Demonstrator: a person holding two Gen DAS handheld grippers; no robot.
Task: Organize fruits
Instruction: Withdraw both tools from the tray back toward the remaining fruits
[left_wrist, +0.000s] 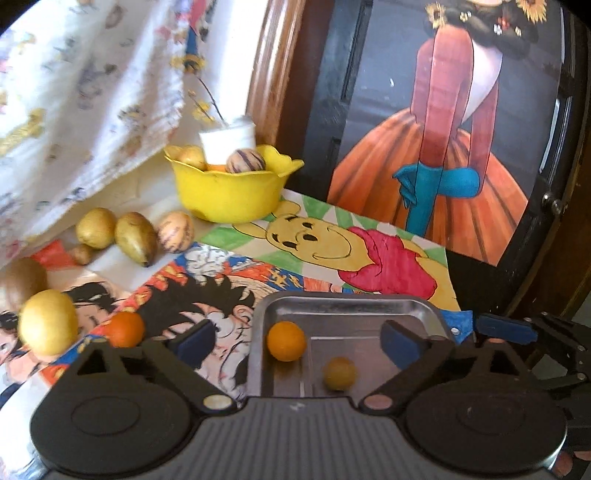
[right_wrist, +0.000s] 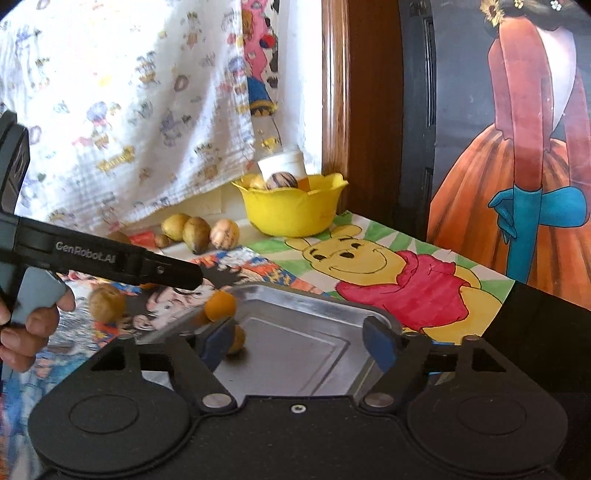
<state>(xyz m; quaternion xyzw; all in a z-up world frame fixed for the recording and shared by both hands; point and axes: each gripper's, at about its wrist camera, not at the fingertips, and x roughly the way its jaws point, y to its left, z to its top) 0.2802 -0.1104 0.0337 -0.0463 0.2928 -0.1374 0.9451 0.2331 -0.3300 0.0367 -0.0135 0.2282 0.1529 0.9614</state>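
Now I am holding both grippers, left and right, spread apart and empty over the tray, where two small orange fruits are sitting, while the others are waiting by the yellow bowl.

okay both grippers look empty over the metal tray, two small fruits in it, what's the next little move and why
Probably swing the open left gripper toward the loose orange fruit just left of the metal tray: it's the nearest fruit still out on the table.
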